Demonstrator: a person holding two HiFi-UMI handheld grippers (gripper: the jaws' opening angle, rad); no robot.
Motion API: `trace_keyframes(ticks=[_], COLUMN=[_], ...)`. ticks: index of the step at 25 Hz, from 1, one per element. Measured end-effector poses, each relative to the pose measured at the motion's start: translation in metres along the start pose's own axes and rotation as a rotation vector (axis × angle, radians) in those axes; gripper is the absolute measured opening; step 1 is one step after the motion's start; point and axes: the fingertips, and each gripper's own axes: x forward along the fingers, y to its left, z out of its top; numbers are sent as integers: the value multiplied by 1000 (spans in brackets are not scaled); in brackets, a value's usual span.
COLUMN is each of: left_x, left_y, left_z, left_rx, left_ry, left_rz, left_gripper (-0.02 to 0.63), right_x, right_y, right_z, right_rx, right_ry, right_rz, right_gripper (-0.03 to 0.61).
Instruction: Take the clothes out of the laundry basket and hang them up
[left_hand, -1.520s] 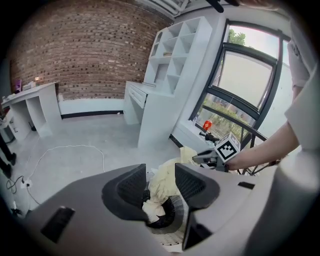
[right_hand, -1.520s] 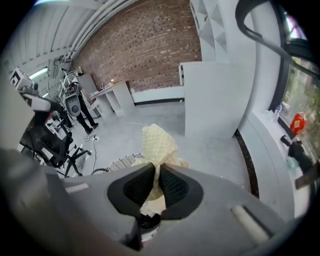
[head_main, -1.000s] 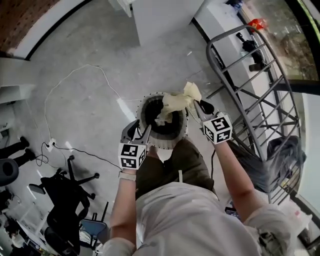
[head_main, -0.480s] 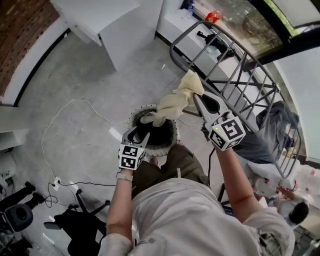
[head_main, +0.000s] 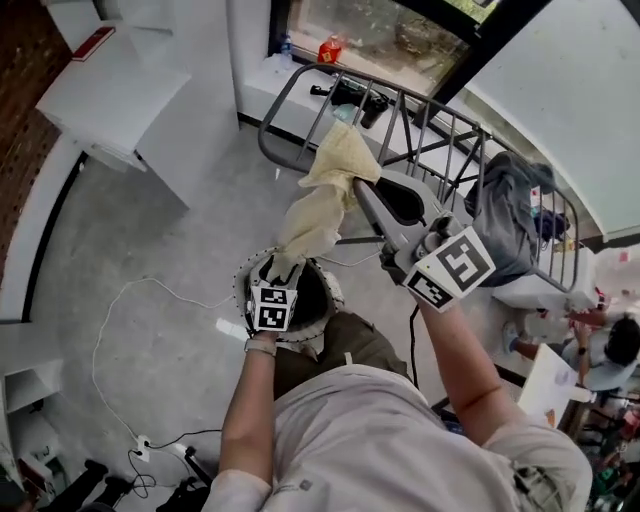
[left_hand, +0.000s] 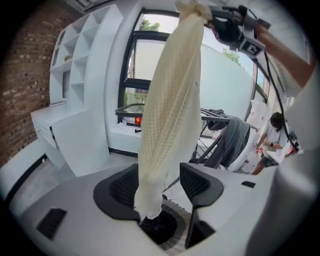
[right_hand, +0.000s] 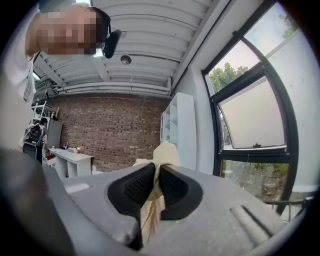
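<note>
- Two grippers are seen at the two ends of one cream cloth (head_main: 322, 200), which is drawn out long above the laundry basket (head_main: 243, 298).
- The right gripper (head_main: 362, 190) is held high and about level. Its jaws are pressed together on the top of the cloth, and a bunched fold is pinched between the pads.
- From that grip the cloth is hung down as a narrow, loosely twisted strip (a fine grid weave shows in the left gripper view).
- The left gripper (head_main: 283, 272) is held low, just over the mouth of the basket and tilted downward. Its jaws are spread wide, having just been opening.
- The lower end of the cloth is seen between those spread jaws. It lies close by one pad and clear of the other, and it is not pinched. Whether the near pad is touched cannot be told.
- The basket, round with a dark inside, is set on the grey floor (head_main: 150, 300) just in front of the person's legs.
- A metal drying rack (head_main: 420, 110) is stood behind, near the window. A dark grey garment (head_main: 505, 215) is draped over its far end, well apart from the cream cloth.
</note>
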Motion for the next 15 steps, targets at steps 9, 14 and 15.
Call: trace_keyframes(ticks=[9,14,15], left_x=[47,51,50], left_y=[-19,-38,-38], left_z=[17,50,57], left_rx=[116,171,183], left_ry=[7,-13,-23], left_rz=[-30,-54,-55], left_gripper=[130,19,15], right_x=[-39,-93,-103], right_y=[-26,-70,-77], right_z=[49,64,64], right_rx=[-3,-7,-5], right_ry=[-93,-113,-116], right_rz=[-158,-280,-307], right_gripper=[28,29,28])
